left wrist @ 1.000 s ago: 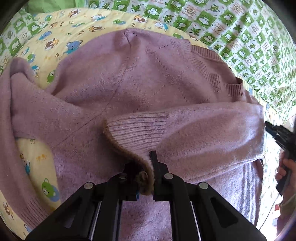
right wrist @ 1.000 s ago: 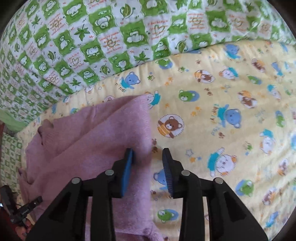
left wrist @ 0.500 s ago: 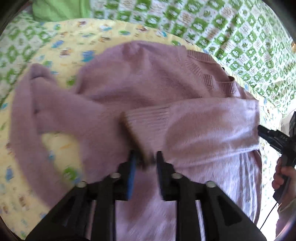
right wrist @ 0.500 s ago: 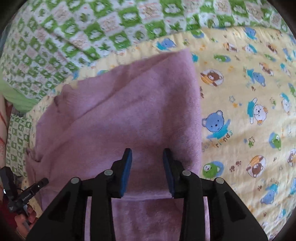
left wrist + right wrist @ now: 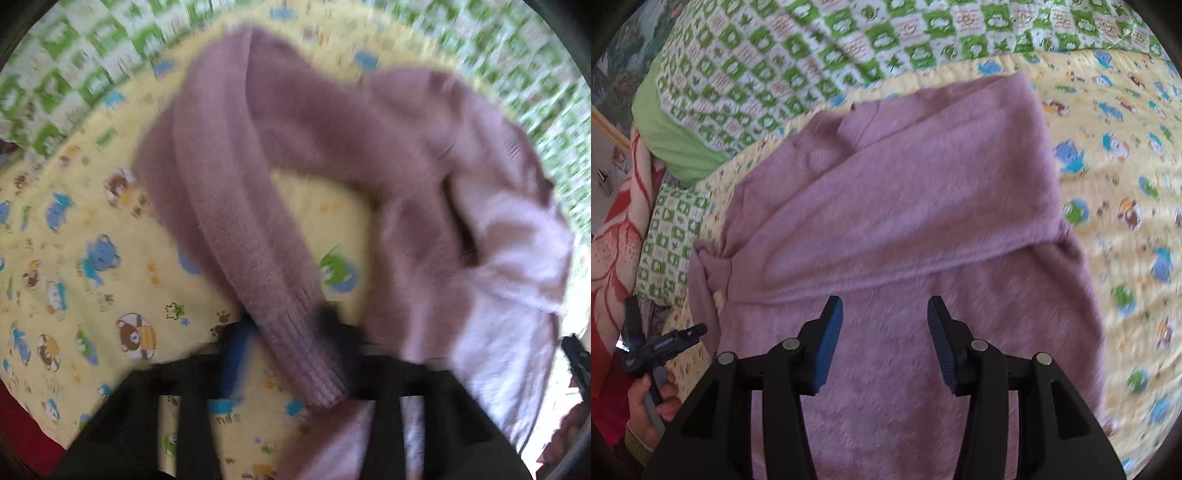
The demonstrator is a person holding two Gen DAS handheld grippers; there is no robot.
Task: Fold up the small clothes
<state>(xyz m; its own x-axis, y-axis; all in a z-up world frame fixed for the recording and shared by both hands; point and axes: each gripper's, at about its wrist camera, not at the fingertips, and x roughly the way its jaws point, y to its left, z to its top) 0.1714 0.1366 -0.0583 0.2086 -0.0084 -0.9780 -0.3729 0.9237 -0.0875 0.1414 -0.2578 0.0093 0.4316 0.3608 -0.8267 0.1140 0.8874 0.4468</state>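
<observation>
The left gripper [image 5: 284,332] points steeply down, its jaws just narrowed around a mauve sweater [image 5: 908,206] cuff [image 5: 306,354]; blur hides whether they press it. The right gripper [image 5: 885,332], jaws just widened and empty, tilts over the sweater lying on a yellow quilt [image 5: 1126,155].

Matte black right gripper [image 5: 884,317], two angular fingers [image 5: 831,332] faced with ribbed blue pads, round silver screws at the linkage joints. Same black build on the left gripper [image 5: 284,332], smeared by blur, one blue pad showing. At lower left of the right wrist view, a hand [image 5: 652,400] with a ribbed yellowish cuff at the wrist.
</observation>
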